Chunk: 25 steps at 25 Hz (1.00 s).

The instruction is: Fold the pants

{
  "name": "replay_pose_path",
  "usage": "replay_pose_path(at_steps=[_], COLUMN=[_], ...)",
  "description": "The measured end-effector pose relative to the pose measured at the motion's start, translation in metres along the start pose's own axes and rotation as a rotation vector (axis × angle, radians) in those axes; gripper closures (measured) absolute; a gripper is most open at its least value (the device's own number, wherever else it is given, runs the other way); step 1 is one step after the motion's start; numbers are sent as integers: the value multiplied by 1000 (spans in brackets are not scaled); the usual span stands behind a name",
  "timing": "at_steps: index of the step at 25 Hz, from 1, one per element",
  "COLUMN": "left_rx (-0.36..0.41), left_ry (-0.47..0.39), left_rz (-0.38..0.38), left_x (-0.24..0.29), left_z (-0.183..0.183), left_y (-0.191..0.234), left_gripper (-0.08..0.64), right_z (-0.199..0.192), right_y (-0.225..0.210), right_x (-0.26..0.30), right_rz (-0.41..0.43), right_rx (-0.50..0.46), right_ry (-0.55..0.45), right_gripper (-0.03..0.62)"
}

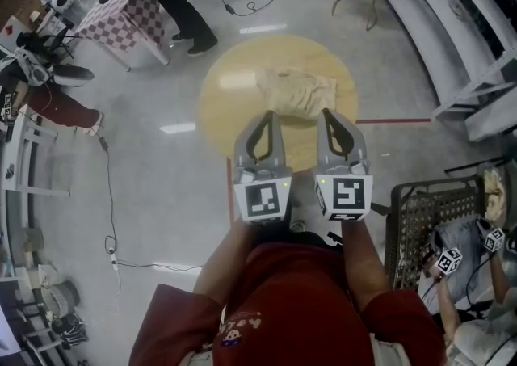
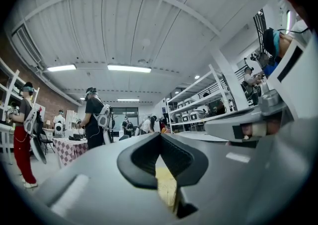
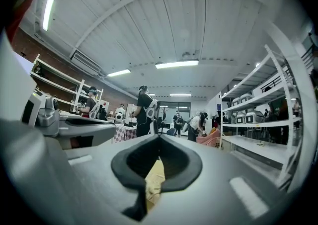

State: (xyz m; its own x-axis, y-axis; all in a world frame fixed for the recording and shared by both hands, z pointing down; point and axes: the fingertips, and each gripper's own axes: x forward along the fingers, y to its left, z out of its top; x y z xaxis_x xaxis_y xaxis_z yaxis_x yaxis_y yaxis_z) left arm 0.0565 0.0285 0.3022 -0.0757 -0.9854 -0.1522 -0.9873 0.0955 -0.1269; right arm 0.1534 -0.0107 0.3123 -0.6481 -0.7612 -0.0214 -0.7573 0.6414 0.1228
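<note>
Nearest the head camera a red cloth shirt is seen, and two arms reach out from it to the left gripper and the right gripper. These are grey hard-plastic claws with black rubbery pads, and each is backed by a cube with square markers. The claws are held side by side and each is closed right up, pad against pad, with nothing seen pinched in either. In both gripper views only a pale yellow sliver is seen through the slot below the meeting tips. Whether that sliver is cloth or tabletop cannot be told.

Just beyond the tips, the beige woven-cloth pants lie in a rumpled, roughly rectangular heap. They rest towards the far side of a round pale wooden table, whose smooth top shines under the lights. The near edge of the heap is close to the tips, but contact cannot be made out.

The pants are judged light, limp and not fragile. They would be expected to sag and drape once lifted, and to slide readily on the polished wood. Hold is best taken at two outer corners or along the waistband, one claw to each. A thin edge of cloth should be pinched, so that the heap can be drawn out flat before any fold is laid.
</note>
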Motion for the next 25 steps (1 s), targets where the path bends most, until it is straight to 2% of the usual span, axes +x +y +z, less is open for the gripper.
replay_pose_path(at_steps=[5, 10, 14, 18, 22, 25], left_rx=[10, 11, 29, -27, 19, 26], left_ry=[1, 46, 10, 0, 1, -22], left_rz=[-7, -41, -75, -83, -120, -140], left_x=[-7, -7, -6, -7, -5, -7], left_z=[-3, -4, 1, -13, -10, -8], left_y=[-2, -9, -18, -24, -28, -34], left_gripper=[554, 554, 554, 554, 553, 554], right_z=[-3, 4, 4, -6, -9, -10], right_y=[-4, -12, -17, -19, -20, -20], right_x=[-7, -10, -12, -15, -17, -22], right_rz=[-14, -9, -1, -1, 4, 1], right_rx=[19, 34, 18, -1, -14, -29], right_ry=[-3, 2, 16, 39, 49, 53], right_gripper=[592, 592, 592, 592, 592, 592])
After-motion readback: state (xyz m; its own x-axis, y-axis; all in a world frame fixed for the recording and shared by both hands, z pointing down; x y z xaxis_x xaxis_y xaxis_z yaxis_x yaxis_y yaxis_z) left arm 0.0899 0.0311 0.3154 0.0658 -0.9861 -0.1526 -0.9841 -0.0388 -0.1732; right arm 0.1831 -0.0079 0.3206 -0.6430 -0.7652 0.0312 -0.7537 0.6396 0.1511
